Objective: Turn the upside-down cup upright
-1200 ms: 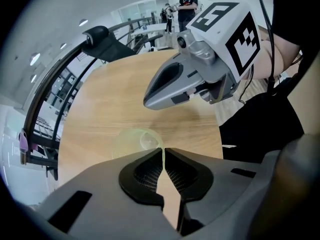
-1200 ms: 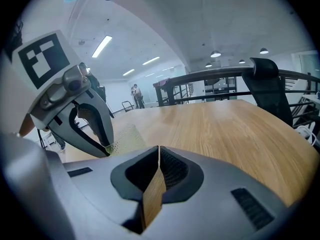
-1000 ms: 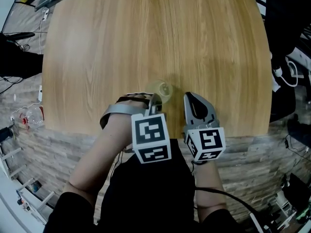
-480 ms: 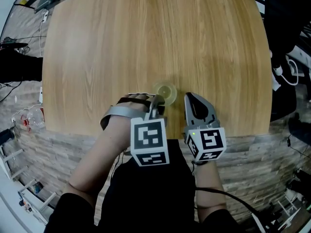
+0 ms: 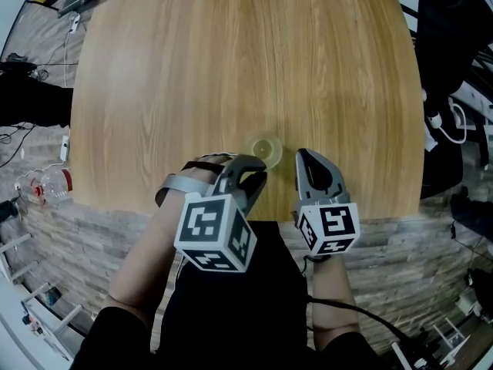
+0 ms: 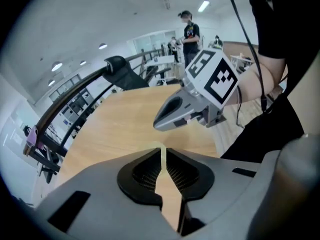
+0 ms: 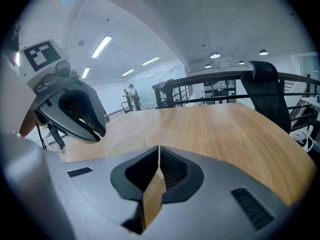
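Here, cup [image 5: 266, 149] near table [image 5: 231, 75] edge, open wood beyond.

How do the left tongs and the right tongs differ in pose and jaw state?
The left tongs are lifted and tilted; the right tongs sit square and low. The left tongs' jaws stand slightly apart, having just been closing, with nothing between them; the right tongs' jaws are shut. Both are empty, near the cup.

Left claw [image 6: 161, 156] jaws slightly apart, just closing, empty; right claw [image 6: 162, 120] above table [image 6: 115, 129].
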Motion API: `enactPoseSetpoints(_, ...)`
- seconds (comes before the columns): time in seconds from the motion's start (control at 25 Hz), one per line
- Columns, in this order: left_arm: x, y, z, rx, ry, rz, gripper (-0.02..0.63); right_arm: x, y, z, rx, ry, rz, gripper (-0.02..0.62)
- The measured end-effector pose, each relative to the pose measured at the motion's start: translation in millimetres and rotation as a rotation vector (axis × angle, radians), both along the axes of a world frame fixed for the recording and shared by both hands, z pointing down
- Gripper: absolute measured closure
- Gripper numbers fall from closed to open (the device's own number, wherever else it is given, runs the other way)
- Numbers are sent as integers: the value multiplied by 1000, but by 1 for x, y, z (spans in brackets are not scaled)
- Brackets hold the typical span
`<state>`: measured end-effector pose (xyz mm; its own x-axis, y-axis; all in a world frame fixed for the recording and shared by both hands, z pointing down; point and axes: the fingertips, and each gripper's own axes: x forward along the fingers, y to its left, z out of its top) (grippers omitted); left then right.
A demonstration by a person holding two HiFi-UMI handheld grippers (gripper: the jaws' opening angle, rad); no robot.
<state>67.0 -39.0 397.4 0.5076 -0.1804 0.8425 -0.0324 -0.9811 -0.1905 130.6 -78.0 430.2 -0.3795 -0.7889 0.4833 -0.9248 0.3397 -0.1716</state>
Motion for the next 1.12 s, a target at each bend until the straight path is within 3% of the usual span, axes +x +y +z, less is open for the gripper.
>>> enactPoseSetpoints(0.12, 2, -1, -24, -5, 139, -39, 580, 1, -2, -12, 7, 13, -4, 580)
enactPoseSetpoints(0.32, -1, -10, -39, 46, 284, -141, 597, -3, 1, -29, 13, 24, -19, 580)
enactPoseSetpoints(0.6, -13, -29, -60, 107, 598, -412, 598, -25, 10, -57, 33, 26, -69, 580)
enactPoseSetpoints(0.76, -28, -29, -83, 216, 747, -522, 598, -41, 17, -76, 71, 19, -90, 580)
enactPoseSetpoints(0.92, -43, -22, -103, 353, 850, -559, 600, -61, 22, -96, 141, 7, -105, 581)
enactPoseSetpoints(1.12, -55, -6, -109, 365, 924, -618, 600, -84, 34, -118, 245, -33, -141, 581)
